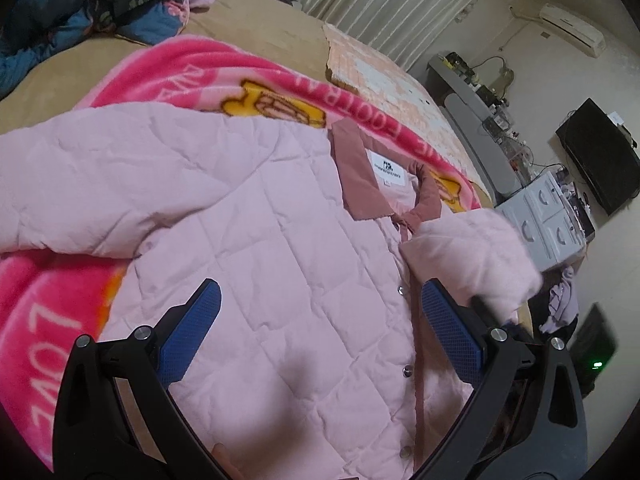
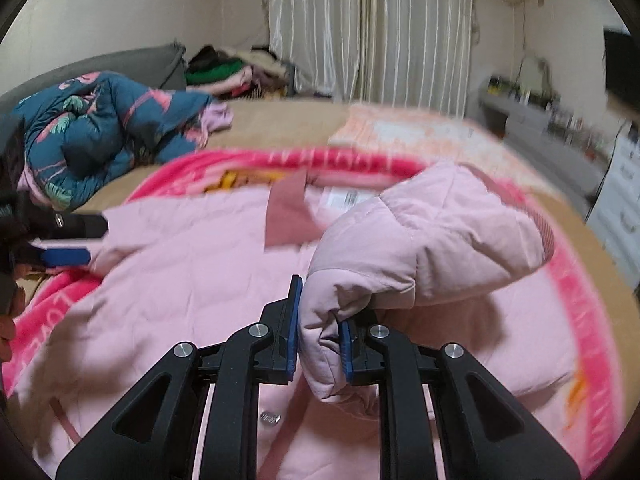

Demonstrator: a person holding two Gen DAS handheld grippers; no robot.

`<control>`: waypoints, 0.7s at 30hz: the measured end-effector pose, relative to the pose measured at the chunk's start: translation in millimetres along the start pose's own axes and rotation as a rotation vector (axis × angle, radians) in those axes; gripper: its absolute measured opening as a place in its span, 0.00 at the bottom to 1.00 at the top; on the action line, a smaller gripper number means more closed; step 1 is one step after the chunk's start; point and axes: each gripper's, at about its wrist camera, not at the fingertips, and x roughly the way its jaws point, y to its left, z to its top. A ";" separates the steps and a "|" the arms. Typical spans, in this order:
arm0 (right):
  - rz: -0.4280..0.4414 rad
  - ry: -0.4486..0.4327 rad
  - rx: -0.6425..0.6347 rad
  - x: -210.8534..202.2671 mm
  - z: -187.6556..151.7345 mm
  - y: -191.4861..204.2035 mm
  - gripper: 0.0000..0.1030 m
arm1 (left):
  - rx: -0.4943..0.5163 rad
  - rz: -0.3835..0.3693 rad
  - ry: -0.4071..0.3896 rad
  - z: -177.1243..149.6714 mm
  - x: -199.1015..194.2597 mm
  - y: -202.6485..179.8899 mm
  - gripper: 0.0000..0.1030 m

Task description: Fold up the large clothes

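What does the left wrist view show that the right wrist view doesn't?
Only the left wrist view: the open left gripper over the snap buttons, and the white neck label sharp. Only the right wrist view: the right gripper shut on the puffy pink sleeve. Both: the quilted pink jacket on the bright pink fleece blanket.

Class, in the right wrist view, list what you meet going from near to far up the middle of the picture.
Right gripper → pink quilted jacket sleeve → pink blanket → tan bedsheet → striped curtain.
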 end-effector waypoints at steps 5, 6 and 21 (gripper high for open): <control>0.067 0.068 0.084 11.3 -19.1 -6.3 0.48 | 0.013 0.006 0.032 -6.1 11.7 -2.9 0.91; 0.075 0.071 0.102 9.1 -20.3 -9.1 0.52 | 0.014 0.006 0.040 -7.7 14.4 -3.4 0.91; 0.242 -0.058 0.741 -21.0 -29.1 -106.3 0.51 | -0.019 -0.056 0.080 -14.6 28.7 -6.7 0.91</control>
